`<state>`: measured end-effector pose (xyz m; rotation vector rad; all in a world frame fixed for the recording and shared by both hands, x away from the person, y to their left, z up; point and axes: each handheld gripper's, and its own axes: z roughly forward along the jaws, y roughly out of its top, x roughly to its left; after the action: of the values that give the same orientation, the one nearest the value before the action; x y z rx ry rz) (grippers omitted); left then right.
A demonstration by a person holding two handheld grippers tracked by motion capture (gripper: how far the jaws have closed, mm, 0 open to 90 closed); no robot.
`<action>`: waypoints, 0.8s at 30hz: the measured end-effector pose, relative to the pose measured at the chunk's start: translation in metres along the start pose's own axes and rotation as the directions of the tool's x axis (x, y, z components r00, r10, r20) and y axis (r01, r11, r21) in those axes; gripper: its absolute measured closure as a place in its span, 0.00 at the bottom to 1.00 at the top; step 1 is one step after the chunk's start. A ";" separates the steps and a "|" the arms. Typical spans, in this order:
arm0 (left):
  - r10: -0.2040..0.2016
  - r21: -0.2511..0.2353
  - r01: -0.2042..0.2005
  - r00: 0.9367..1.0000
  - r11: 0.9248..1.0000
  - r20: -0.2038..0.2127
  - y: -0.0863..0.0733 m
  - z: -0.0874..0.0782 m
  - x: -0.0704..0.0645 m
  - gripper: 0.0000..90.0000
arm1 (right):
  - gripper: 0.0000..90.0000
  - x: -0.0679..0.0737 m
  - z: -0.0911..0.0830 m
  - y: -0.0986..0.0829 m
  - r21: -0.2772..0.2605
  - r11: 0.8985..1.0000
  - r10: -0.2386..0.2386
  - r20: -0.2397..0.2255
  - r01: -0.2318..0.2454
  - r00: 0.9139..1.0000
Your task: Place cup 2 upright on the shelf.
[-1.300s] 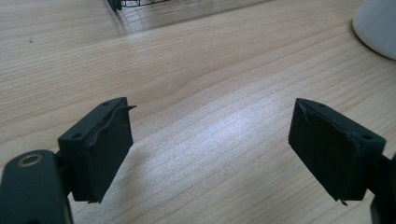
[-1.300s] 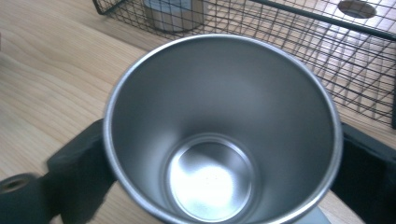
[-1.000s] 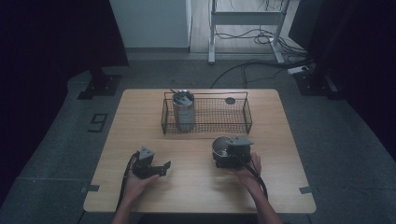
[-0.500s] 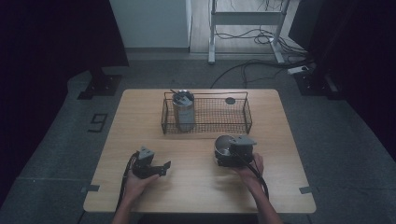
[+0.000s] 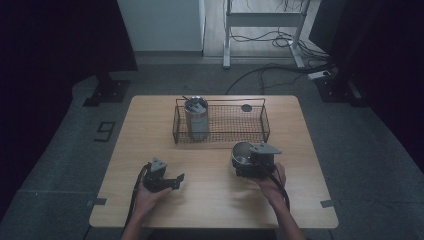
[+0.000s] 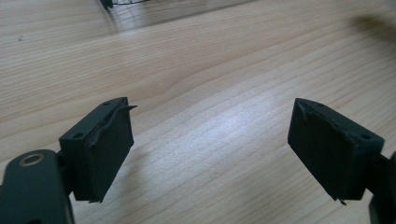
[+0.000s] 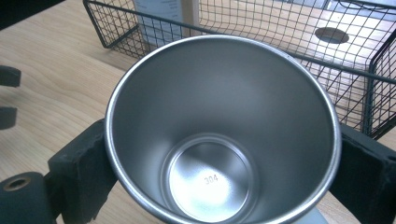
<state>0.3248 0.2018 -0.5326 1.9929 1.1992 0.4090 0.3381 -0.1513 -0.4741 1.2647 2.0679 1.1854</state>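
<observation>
Since the earlier frame the right gripper (image 5: 248, 161) has drawn the shiny steel tapered cup (image 7: 219, 130) slightly toward the wooden table's (image 5: 150, 125) near edge, jaws clamped on its wall, clear of the black wire basket (image 5: 260, 131). Left gripper (image 5: 172, 181) rests near the near-left corner, jaws wide apart, empty. Placement looks pending.

Each hand carries a dark, boxy tool. The left gripper (image 5: 176, 180) has two black block-shaped jaws with worn, ragged pad edges, small screw holes along their tops and a brass-ringed hole at its base, with a black cable looping behind it. The right gripper (image 5: 244, 162) wears a grey three-cornered plate and trails a black cable too. Forearms are bare, no sleeves.
</observation>
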 end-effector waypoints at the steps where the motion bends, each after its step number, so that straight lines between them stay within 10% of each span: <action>1: 0.001 0.001 -0.001 1.000 1.000 0.002 0.000 0.000 -0.001 0.16 | 0.07 0.000 -0.001 0.001 -0.002 1.000 0.001 -0.001 -0.001 1.000; 13: -0.004 0.009 0.004 0.999 1.000 0.044 -0.002 0.004 -0.005 0.16 | 0.07 -0.007 -0.007 0.011 0.002 1.000 0.030 0.005 -0.030 1.000; 24: 0.074 0.044 -0.076 0.996 0.996 0.057 -0.003 0.012 -0.027 0.16 | 0.07 -0.008 -0.014 0.041 -0.005 0.998 0.058 0.014 -0.058 0.998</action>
<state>0.3164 0.1743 -0.5401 2.0800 1.1117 0.3645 0.3527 -0.1555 -0.4325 1.3352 2.0297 1.2025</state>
